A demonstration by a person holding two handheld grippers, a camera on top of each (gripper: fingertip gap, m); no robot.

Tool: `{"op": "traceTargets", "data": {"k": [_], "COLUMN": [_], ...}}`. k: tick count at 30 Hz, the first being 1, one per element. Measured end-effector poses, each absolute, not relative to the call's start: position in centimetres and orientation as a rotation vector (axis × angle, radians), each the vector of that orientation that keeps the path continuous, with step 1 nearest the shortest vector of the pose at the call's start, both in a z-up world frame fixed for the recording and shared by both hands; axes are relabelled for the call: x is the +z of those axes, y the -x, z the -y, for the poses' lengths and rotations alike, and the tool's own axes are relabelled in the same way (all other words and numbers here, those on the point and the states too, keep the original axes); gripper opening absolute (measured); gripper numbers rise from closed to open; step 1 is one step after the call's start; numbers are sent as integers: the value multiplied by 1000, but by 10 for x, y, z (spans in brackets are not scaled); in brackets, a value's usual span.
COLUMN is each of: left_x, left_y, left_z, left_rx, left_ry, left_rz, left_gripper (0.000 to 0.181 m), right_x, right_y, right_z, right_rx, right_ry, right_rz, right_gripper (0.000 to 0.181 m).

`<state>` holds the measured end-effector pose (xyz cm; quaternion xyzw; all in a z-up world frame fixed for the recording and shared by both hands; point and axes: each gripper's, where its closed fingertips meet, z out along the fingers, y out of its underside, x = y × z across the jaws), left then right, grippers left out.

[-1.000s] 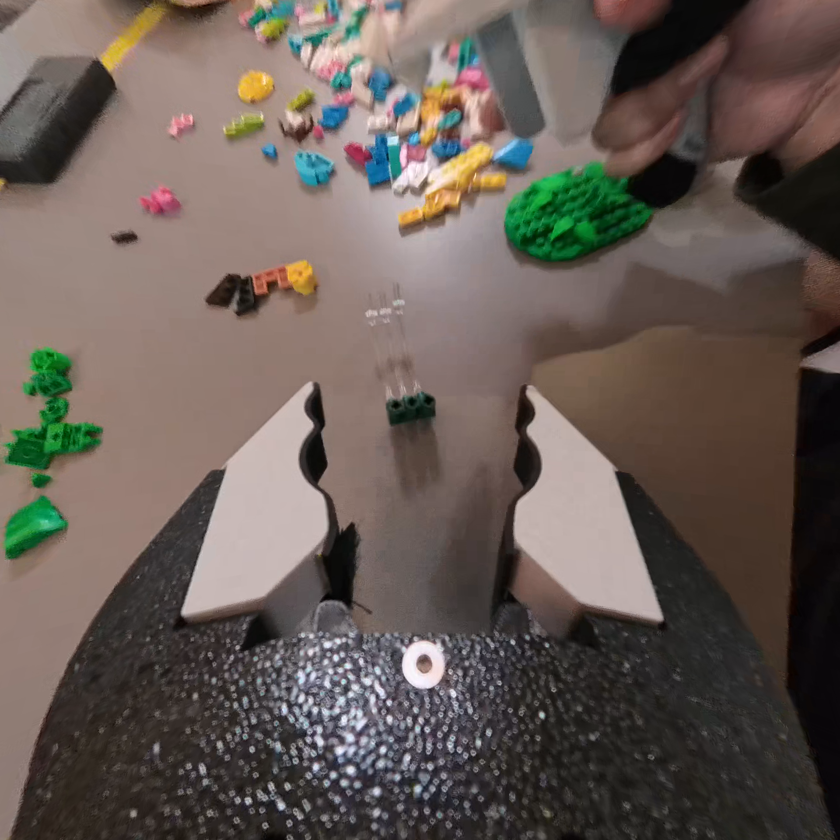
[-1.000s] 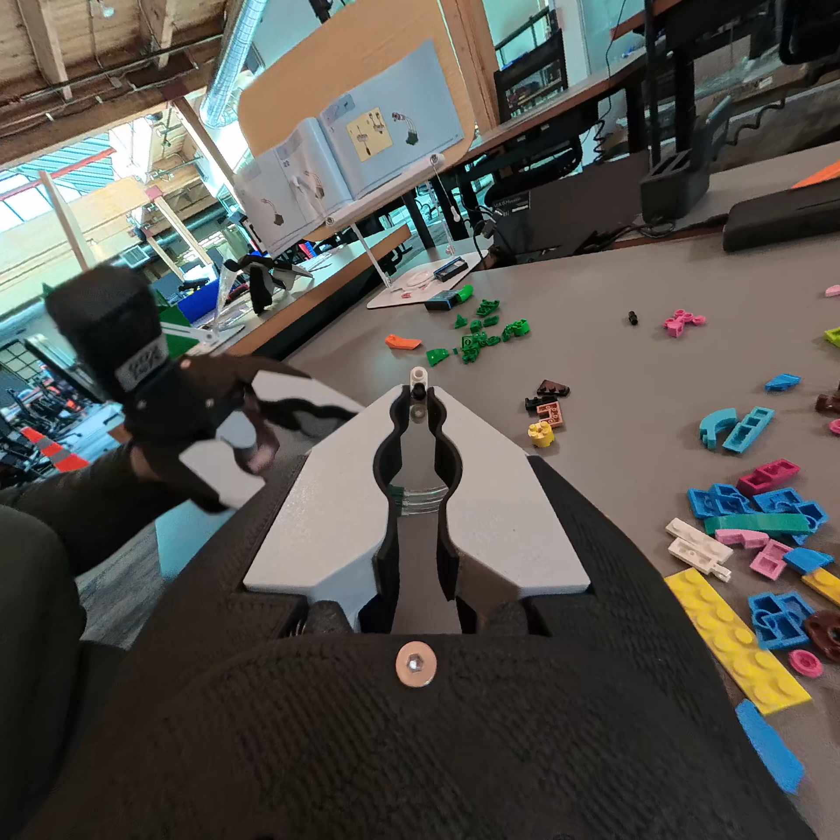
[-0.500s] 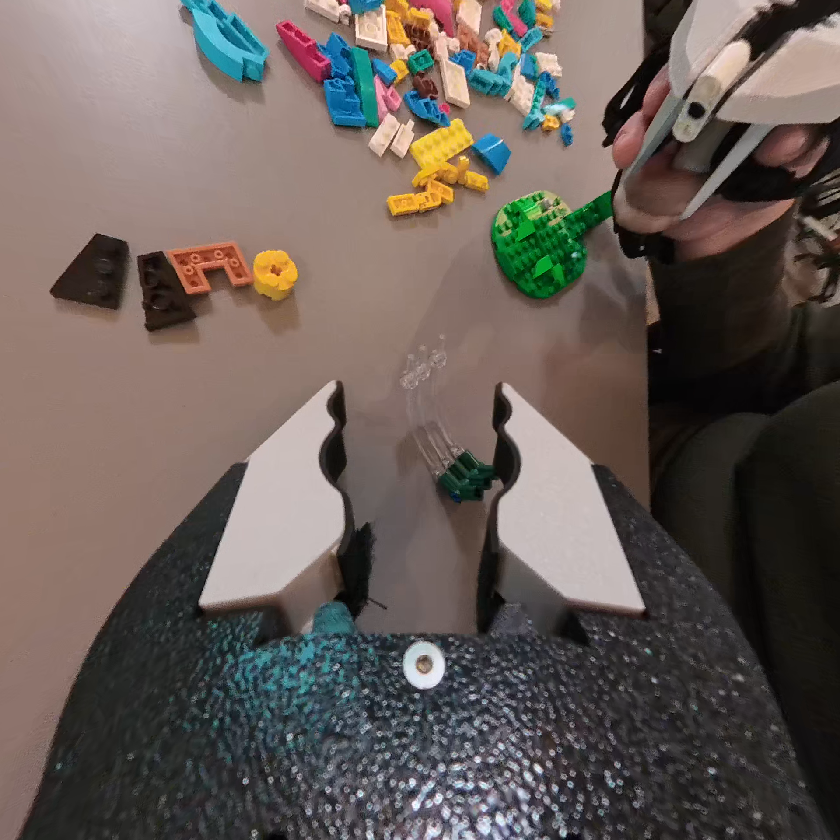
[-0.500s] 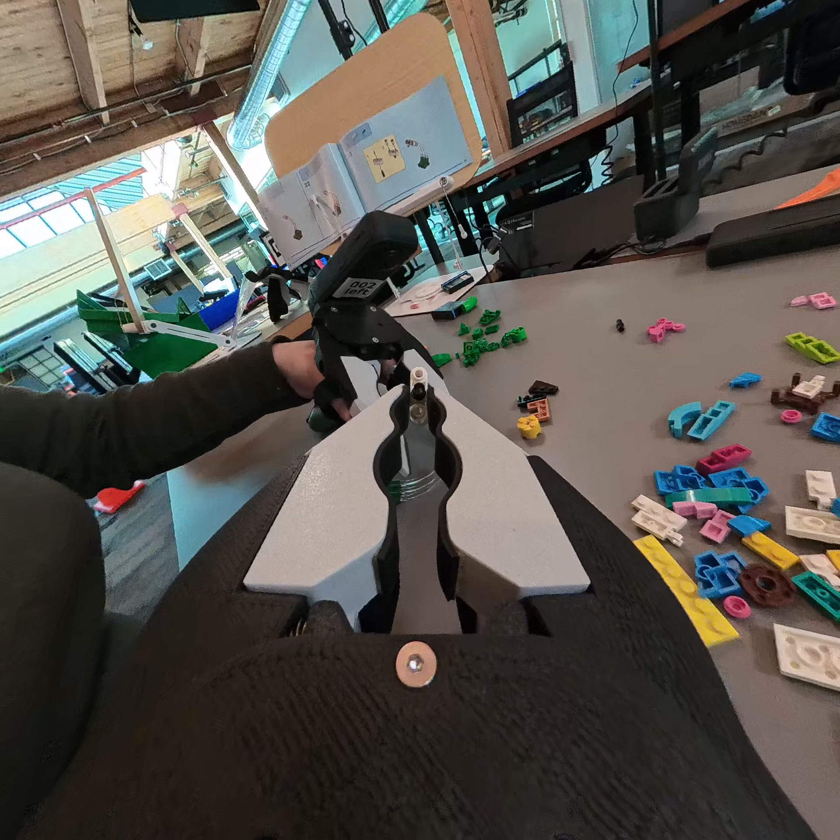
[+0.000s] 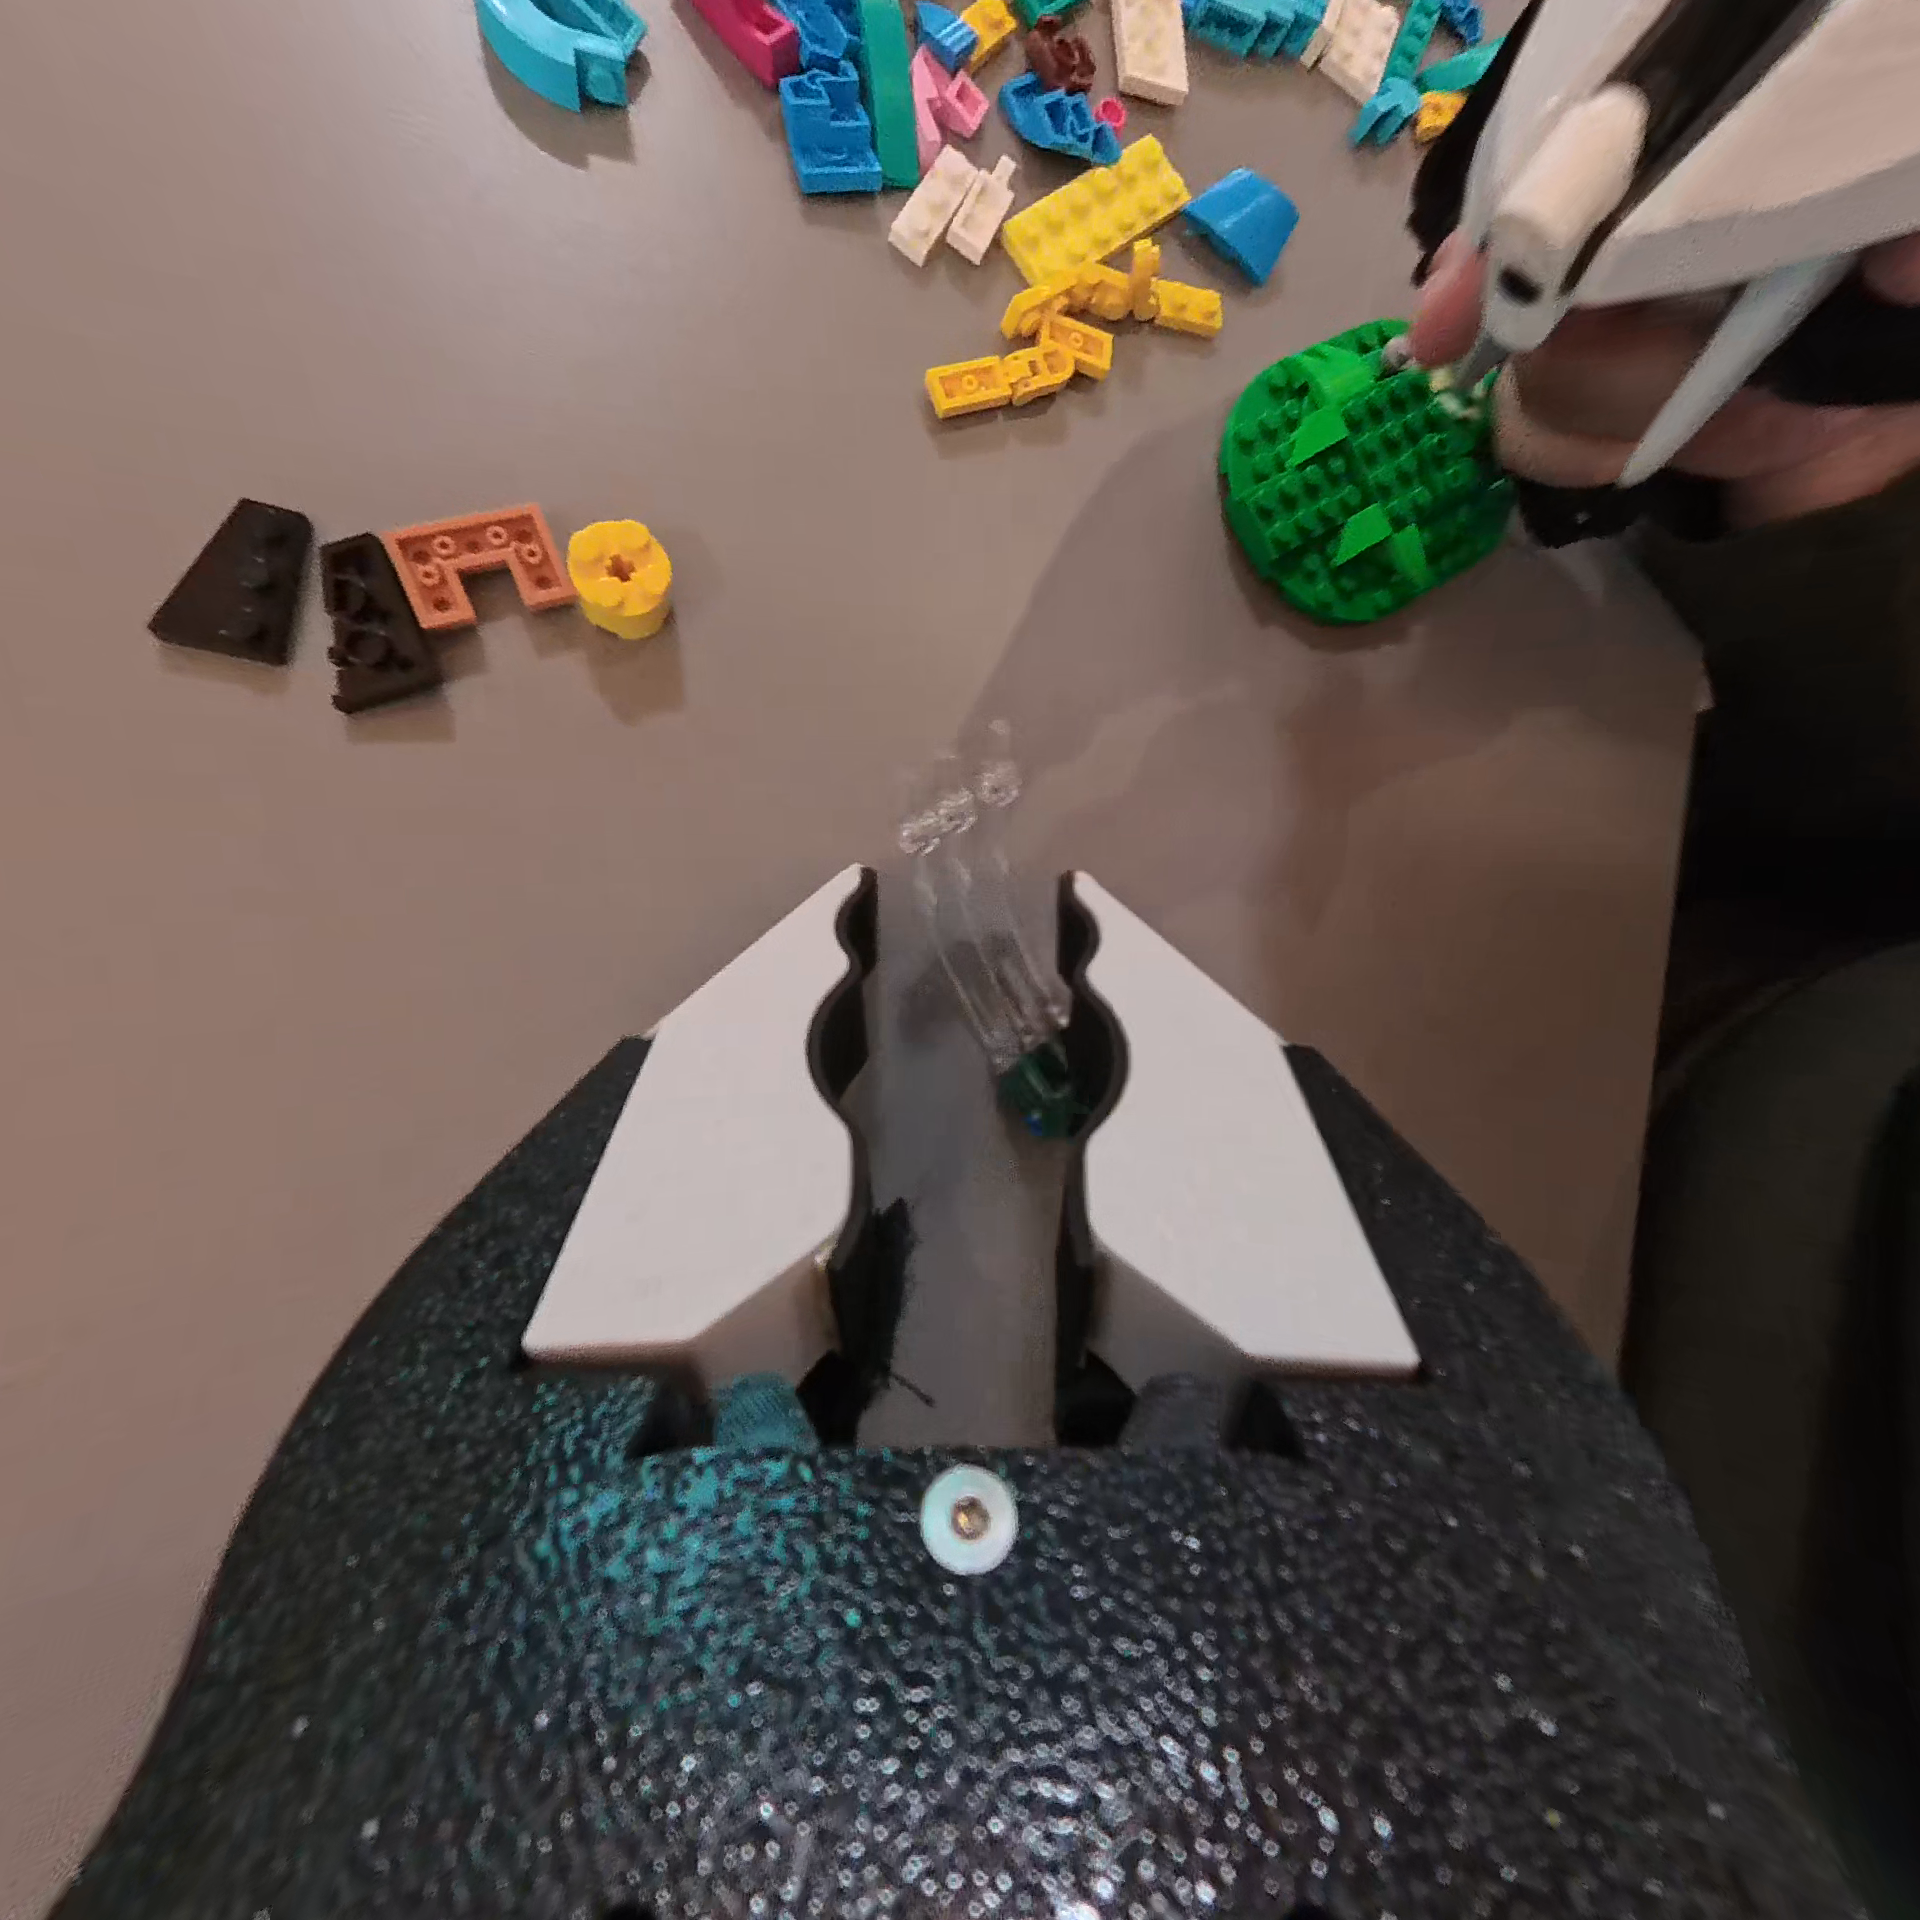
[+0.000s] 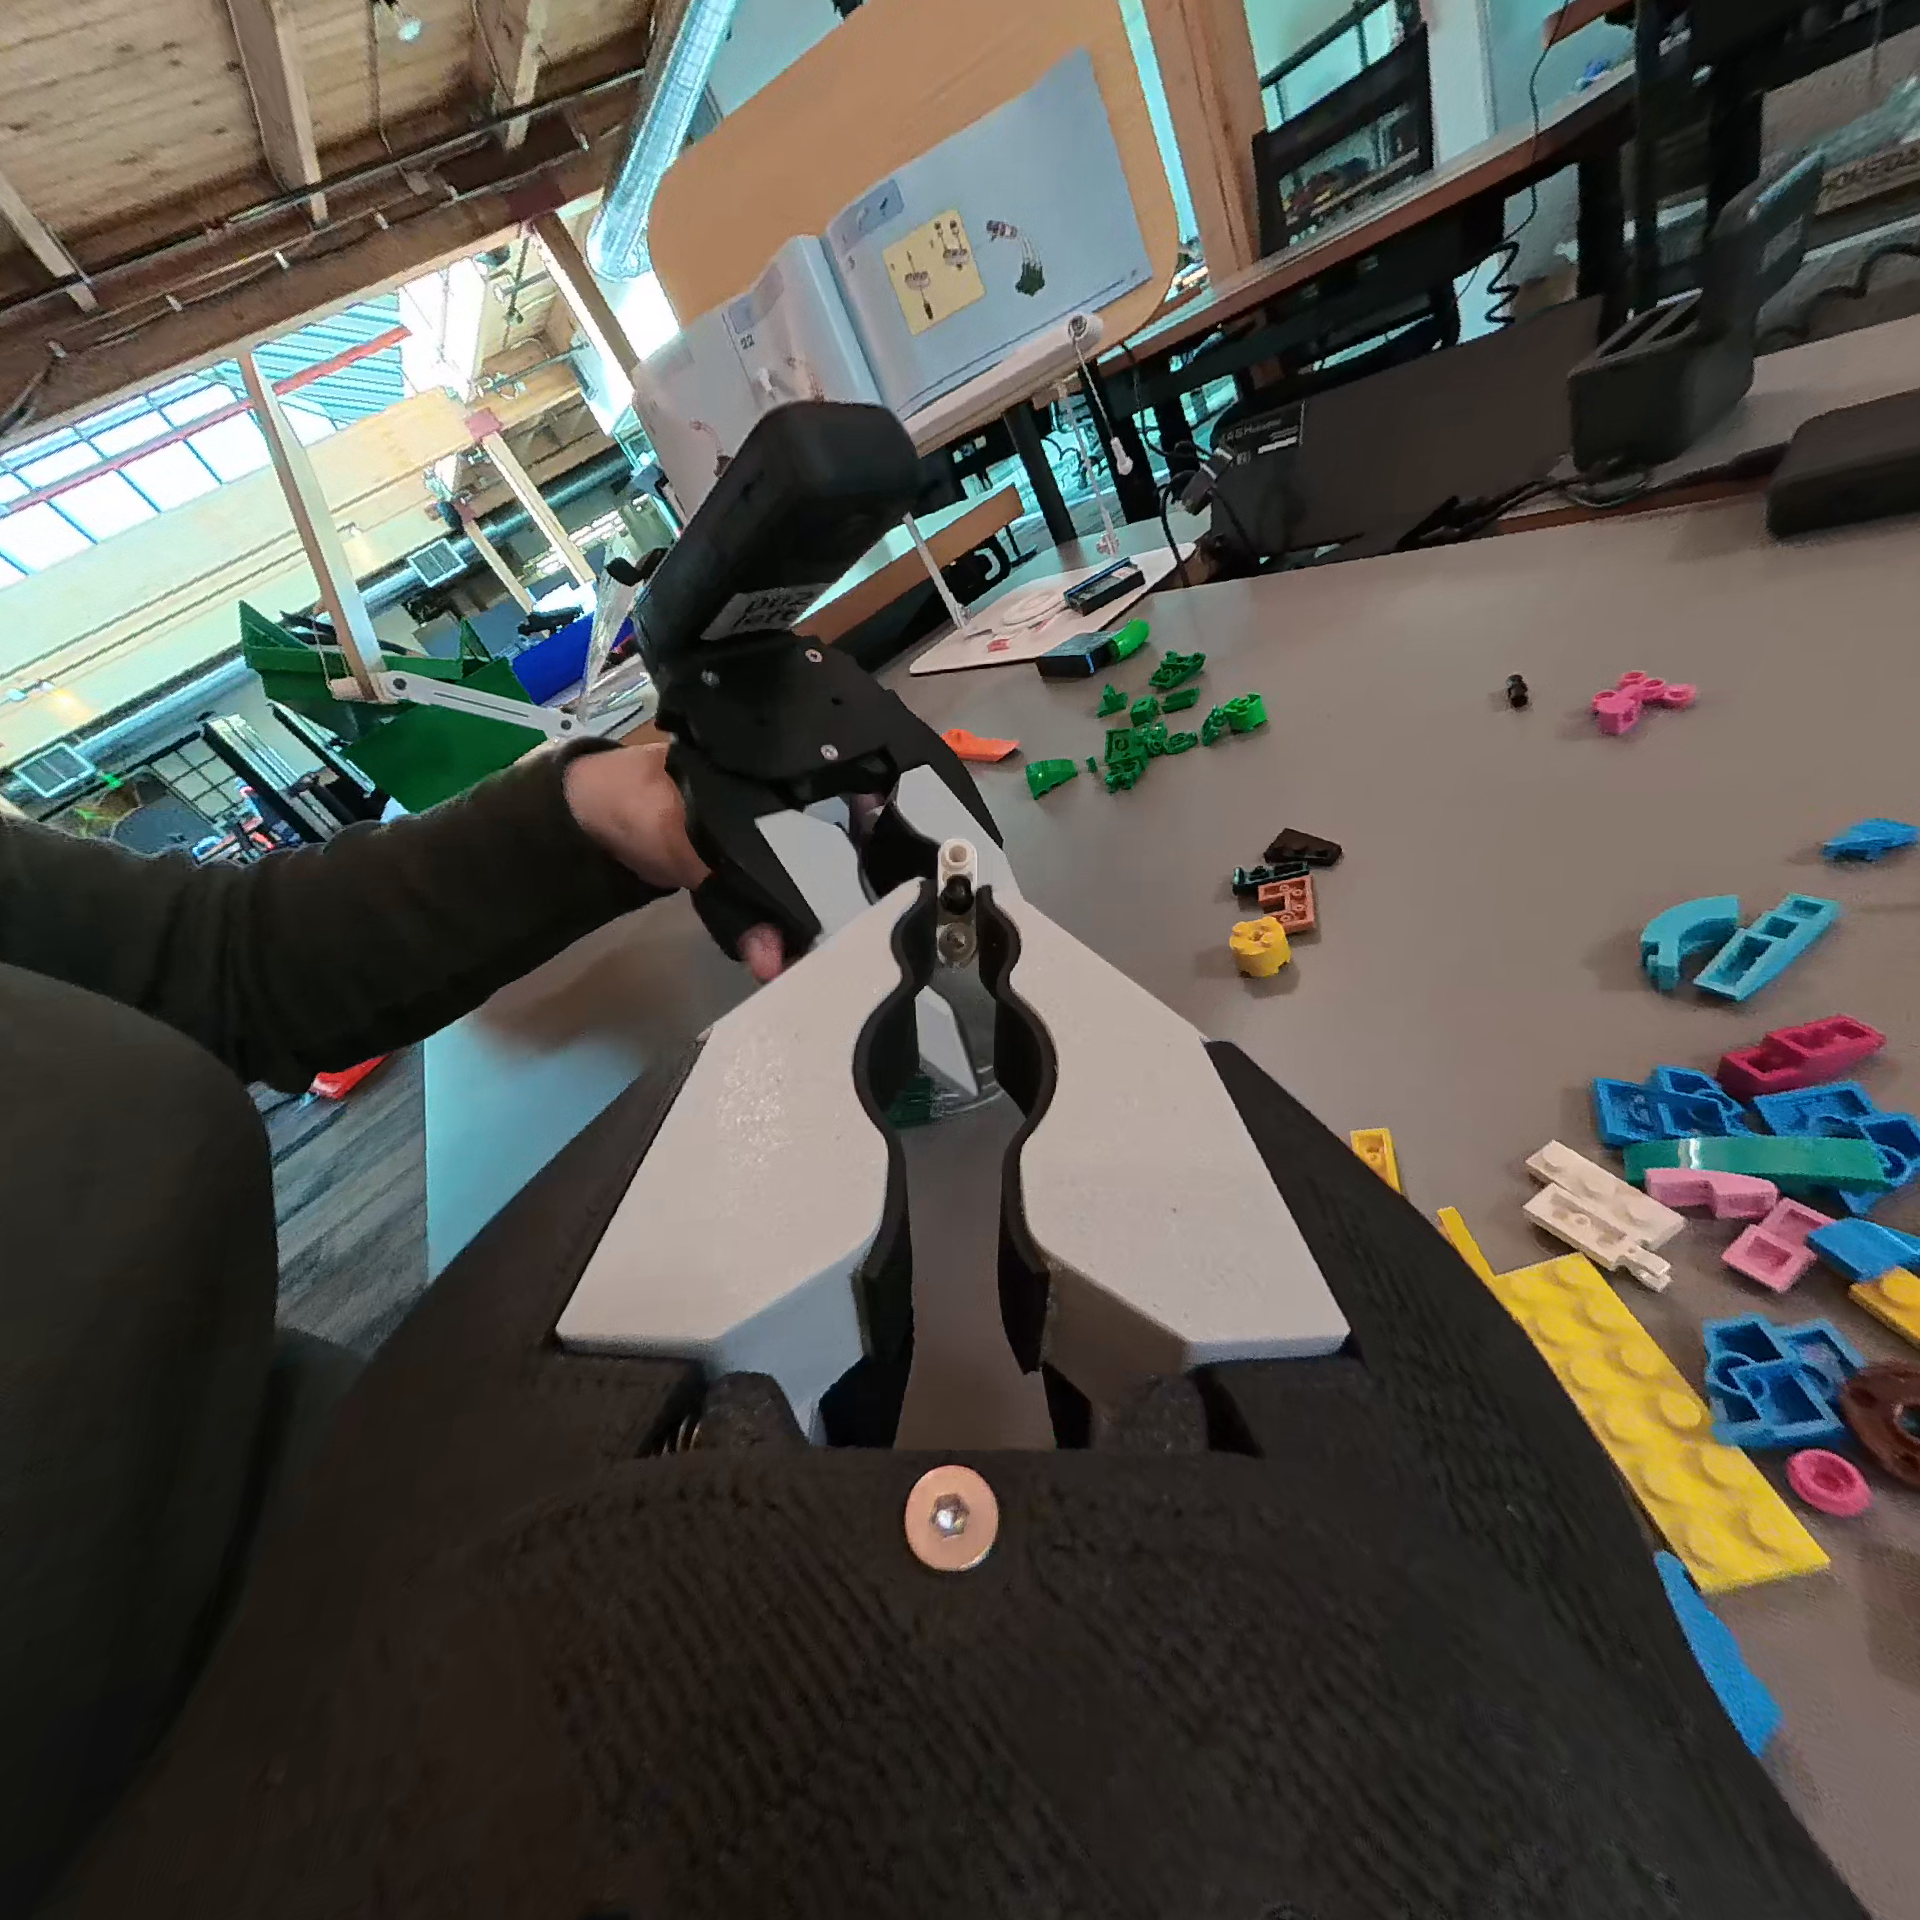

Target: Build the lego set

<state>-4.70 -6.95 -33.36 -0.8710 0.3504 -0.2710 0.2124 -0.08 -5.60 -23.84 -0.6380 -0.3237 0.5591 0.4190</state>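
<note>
Left wrist view: half-closed left tool (image 5: 966, 894) straddles clear-stemmed piece (image 5: 997, 966) pointing forward-left.

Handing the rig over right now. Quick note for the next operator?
Left tongs: open, straddling the dark green brick with clear curved rods, which lies on the grey table; not clamped.
Right tongs: shut on a small white pin piece, close over the round bright green studded base.
Done: base carries a few green slopes.
Left: seat the white piece, grip the rod assembly, then work through the pile of loose coloured bricks.
</note>
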Motion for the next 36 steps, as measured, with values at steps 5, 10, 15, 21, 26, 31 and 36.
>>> {"op": "traceTargets", "data": {"k": [5,10,15,21,26,31,36], "left_x": [-333,-340,-340,-330,-279,-240,-231], "left_y": [42,49,43,34,20,19,21], "left_z": [67,59,66,82,96,113,123], "left_rx": [-809,-480,-502,-623,-675,-762,-839], "left_ry": [2406,2357,2314,2145,1712,1385,1272], "left_rz": [-952,-1089,-1115,-1158,-1100,-1002,-972], "left_gripper": [34,8,3,1,1,0,0], "right_x": [-242,-243,-243,-232,-217,-211,-208], "right_y": [1,2,2,4,9,15,20], "right_z": [57,58,59,69,100,121,135], "right_rx": [1407,1407,1366,1235,1046,907,913], "right_ry": [1610,1612,1597,1454,1187,1102,1071], "right_rz": [814,817,857,1010,1239,1435,1551], "right_gripper": [6,6,6,6,6,6,6]}}
